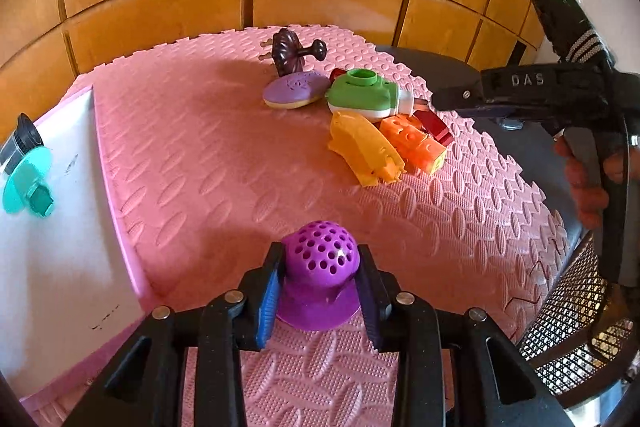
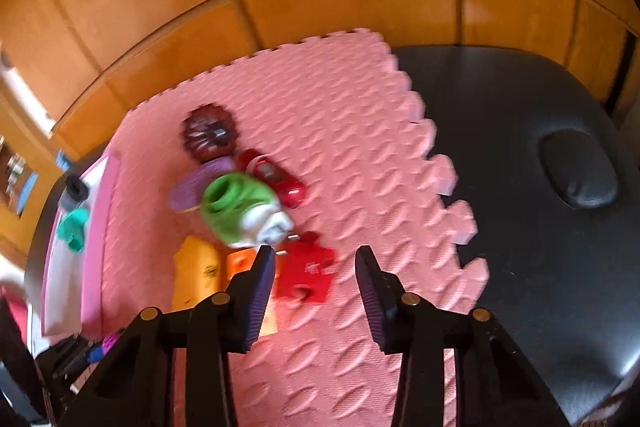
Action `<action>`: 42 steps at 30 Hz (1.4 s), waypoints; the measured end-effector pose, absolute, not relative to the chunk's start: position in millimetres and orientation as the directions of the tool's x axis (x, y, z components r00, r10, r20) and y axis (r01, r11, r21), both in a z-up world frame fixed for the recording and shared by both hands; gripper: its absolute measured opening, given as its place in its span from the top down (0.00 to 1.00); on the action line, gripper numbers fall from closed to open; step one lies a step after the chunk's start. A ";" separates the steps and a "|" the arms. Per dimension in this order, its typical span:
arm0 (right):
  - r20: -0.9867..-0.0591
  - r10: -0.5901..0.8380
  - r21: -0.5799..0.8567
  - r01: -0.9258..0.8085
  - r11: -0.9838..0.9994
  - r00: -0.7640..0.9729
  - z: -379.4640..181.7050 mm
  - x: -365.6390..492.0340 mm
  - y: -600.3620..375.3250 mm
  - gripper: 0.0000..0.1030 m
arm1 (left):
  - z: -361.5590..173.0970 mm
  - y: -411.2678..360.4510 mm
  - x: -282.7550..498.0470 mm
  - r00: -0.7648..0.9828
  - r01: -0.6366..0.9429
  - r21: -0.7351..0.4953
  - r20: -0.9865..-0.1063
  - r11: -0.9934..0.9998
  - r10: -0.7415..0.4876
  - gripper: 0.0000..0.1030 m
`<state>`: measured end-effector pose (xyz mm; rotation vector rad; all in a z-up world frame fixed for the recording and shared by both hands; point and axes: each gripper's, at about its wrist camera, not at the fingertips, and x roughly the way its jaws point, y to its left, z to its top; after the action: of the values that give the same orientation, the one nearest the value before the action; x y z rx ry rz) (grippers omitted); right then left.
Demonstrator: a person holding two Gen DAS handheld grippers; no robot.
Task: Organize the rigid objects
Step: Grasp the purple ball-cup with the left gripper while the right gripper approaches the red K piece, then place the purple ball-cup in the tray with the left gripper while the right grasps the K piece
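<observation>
Left gripper (image 1: 320, 275) clamps purple perforated dome (image 1: 320, 263).
Right gripper (image 2: 316, 259): jaws apart, empty, above red puzzle piece (image 2: 306, 277) on pink mat (image 2: 360, 131).

Plenty of bare pink foam mat (image 1: 192, 163) down the middle, easy pass. The far right side's jammed: green toy (image 1: 362, 95), yellow piece (image 1: 364, 147), orange block (image 1: 414, 145), purple disc (image 1: 294, 91) all bunched together.

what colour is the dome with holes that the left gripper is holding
Purple; the perforated dome shows best in the left wrist view.
</observation>
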<state>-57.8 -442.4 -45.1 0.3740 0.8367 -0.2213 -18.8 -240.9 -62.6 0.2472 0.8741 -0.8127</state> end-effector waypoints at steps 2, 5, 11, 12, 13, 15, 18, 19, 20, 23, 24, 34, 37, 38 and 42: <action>-0.766 -0.040 0.219 0.320 0.922 0.641 -47.6 -54.2 -436.5 0.60 | -63.1 -240.9 -19.7 0.379 0.724 -0.115 -0.758 0.680 -0.531 0.66; -0.781 -0.062 0.194 0.336 0.922 0.621 -52.0 -51.0 -435.5 0.59 | -62.8 -240.9 -20.2 0.384 0.723 -0.110 -0.758 0.682 -0.528 0.66; -0.808 -0.061 0.197 0.367 0.909 0.586 -60.5 -45.7 -444.1 0.59 | -62.9 -240.4 -19.5 0.388 0.715 -0.117 -0.753 0.689 -0.531 0.66; -0.814 -0.065 0.188 0.368 0.911 0.577 -62.7 -42.8 -443.8 0.59 | -62.9 -240.5 -19.7 0.390 0.714 -0.118 -0.752 0.690 -0.531 0.65; -0.816 -0.068 0.181 0.365 0.913 0.574 -64.2 -40.8 -443.7 0.59 | -63.0 -240.4 -19.7 0.391 0.713 -0.119 -0.751 0.691 -0.532 0.65; -0.828 -0.084 0.145 0.356 0.923 0.554 -68.8 -35.8 -441.6 0.65 | -62.8 -240.1 -19.3 0.389 0.712 -0.124 -0.750 0.691 -0.535 0.65; -0.835 -0.143 0.066 0.354 0.933 0.531 -71.8 -34.8 -435.3 0.69 | -62.7 -240.1 -18.9 0.388 0.712 -0.126 -0.750 0.691 -0.536 0.65; -0.836 -0.149 0.058 0.356 0.933 0.527 -72.7 -35.2 -435.0 0.69 | -62.8 -240.3 -19.0 0.389 0.711 -0.125 -0.750 0.692 -0.535 0.65; -0.836 -0.151 0.058 0.358 0.932 0.527 -72.7 -35.8 -435.5 0.69 | -62.8 -240.5 -19.2 0.390 0.712 -0.123 -0.750 0.692 -0.534 0.65; -0.837 -0.146 0.062 0.358 0.932 0.527 -73.2 -36.9 -436.8 0.68 | -62.6 -240.3 -19.8 0.390 0.713 -0.120 -0.751 0.690 -0.534 0.66; -0.837 -0.149 0.060 0.360 0.931 0.526 -73.5 -37.2 -436.0 0.68 | -62.3 -240.3 -19.8 0.389 0.713 -0.121 -0.751 0.691 -0.534 0.66; -0.828 -0.198 -0.016 0.331 0.943 0.524 -75.3 -37.4 -425.9 0.69 | -24.2 -222.9 -21.8 0.382 0.713 -0.201 -0.692 0.672 -0.612 0.67; -0.827 -0.201 -0.020 0.329 0.944 0.525 -74.9 -38.3 -425.3 0.69 | -0.5 -204.3 -16.9 0.428 0.686 -0.221 -0.647 0.693 -0.630 0.67; -0.826 -0.203 -0.024 0.328 0.944 0.525 -74.7 -39.0 -424.2 0.69 | 5.5 -195.2 -10.9 0.446 0.664 -0.234 -0.639 0.710 -0.627 0.67; -0.824 -0.207 -0.031 0.323 0.946 0.527 -74.8 -39.7 -423.4 0.69 | 15.1 -150.3 16.5 0.529 0.537 -0.269 -0.631 0.800 -0.567 0.67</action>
<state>-39.7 -423.4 -74.8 0.1312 0.9659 -0.3184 16.5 -150.3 15.1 -0.0432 0.7698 -0.6596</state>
